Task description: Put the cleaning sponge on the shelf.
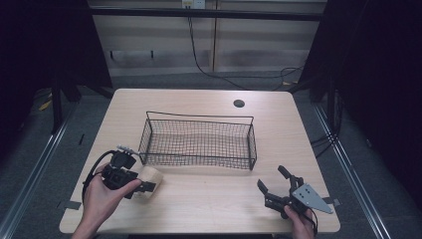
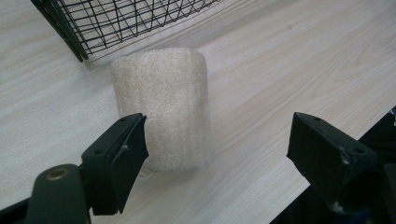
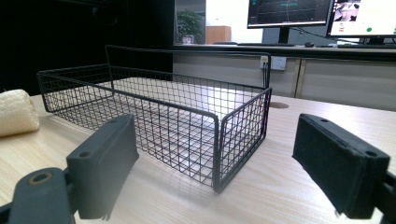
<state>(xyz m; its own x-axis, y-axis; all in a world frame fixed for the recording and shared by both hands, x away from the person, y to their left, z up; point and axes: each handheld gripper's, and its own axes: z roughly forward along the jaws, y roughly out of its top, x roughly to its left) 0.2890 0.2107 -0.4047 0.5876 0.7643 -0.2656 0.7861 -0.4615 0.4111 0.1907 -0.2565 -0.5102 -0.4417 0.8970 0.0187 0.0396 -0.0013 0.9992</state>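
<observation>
Loofah-like, the pale cream, coarse-fibred cylindrical sponge (image 1: 149,180) lies on its side on the light wooden table (image 1: 209,199), at the near left, just beside the near left corner of the black wire-mesh rectangular basket (image 1: 199,142). In the left gripper view the sponge (image 2: 164,105) sits between the two black jaws of the left gripper (image 2: 217,154), much closer to the left-hand jaw; whether that jaw touches it cannot be told, and the other jaw stands well apart from it. The jaws are spread wide and have hold of nothing. In the high view a hand (image 1: 102,196) holds the left gripper (image 1: 144,187) right at the sponge.

The basket stands in the middle of the table, its far long side carrying a raised wire rail. The right gripper (image 1: 272,185) is held at the near right, well apart from the basket, its jaws also spread wide with nothing between them. The right gripper view looks over its jaws at a near corner of the basket (image 3: 187,121), with the sponge (image 3: 16,112) on the table at the far left edge.
</observation>
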